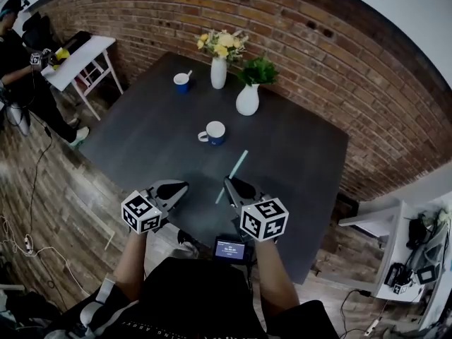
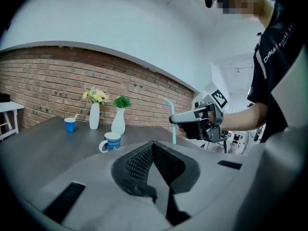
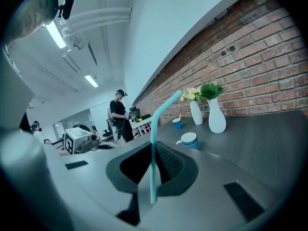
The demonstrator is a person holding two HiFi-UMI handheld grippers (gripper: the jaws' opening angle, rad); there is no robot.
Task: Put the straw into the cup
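Observation:
A blue-and-white mug (image 1: 212,133) (image 2: 111,141) (image 3: 188,140) stands near the middle of the dark table (image 1: 296,161). My right gripper (image 1: 230,184) (image 3: 153,150) is shut on a teal bendy straw (image 1: 236,169) (image 3: 154,138), which sticks up and forward from its jaws with the bent end on top. It hovers over the table's near edge, short of the mug. My left gripper (image 1: 179,188) (image 2: 154,146) is beside it on the left, its jaws shut on nothing. In the left gripper view the right gripper (image 2: 179,119) holds the straw (image 2: 173,126) upright.
A small blue cup (image 1: 181,82) with a stick in it, a white vase of yellow flowers (image 1: 218,71) and a white vase with greenery (image 1: 248,99) stand at the table's far side. A person (image 1: 18,55) works at a white side table (image 1: 81,56) far left. Brick wall behind.

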